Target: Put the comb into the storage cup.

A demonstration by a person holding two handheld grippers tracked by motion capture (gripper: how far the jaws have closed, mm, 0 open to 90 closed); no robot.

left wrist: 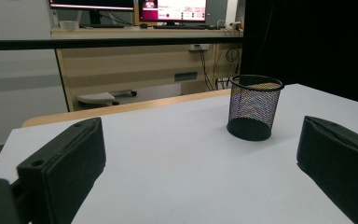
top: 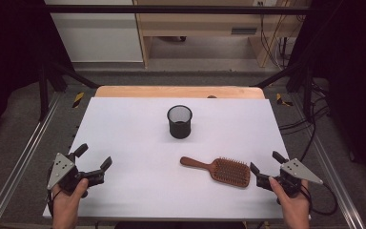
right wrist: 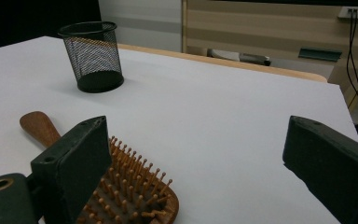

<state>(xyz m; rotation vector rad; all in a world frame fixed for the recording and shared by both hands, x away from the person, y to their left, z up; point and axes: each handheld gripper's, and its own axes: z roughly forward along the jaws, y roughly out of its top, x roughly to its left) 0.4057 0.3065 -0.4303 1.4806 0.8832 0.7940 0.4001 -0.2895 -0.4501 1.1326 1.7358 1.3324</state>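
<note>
Open jaws; wooden hairbrush bristles-up by one, perhaps touching; mesh cup beyond

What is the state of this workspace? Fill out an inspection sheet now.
Surface: white table top, wooden edge at the far side.
Job's things: wooden hairbrush lying bristles up, handle pointing toward the person's left; black mesh cup upright, apart from the brush and farther back.
Clutter: nothing seen.
Grippers: left gripper open and holding nothing, over the near left corner; right gripper open, just beside the brush head, not gripping it.
Cables: one trails from the right gripper off the table; more hang by the far right frame.
Surroundings: wooden desk with monitors behind, black curtains at the sides.
</note>
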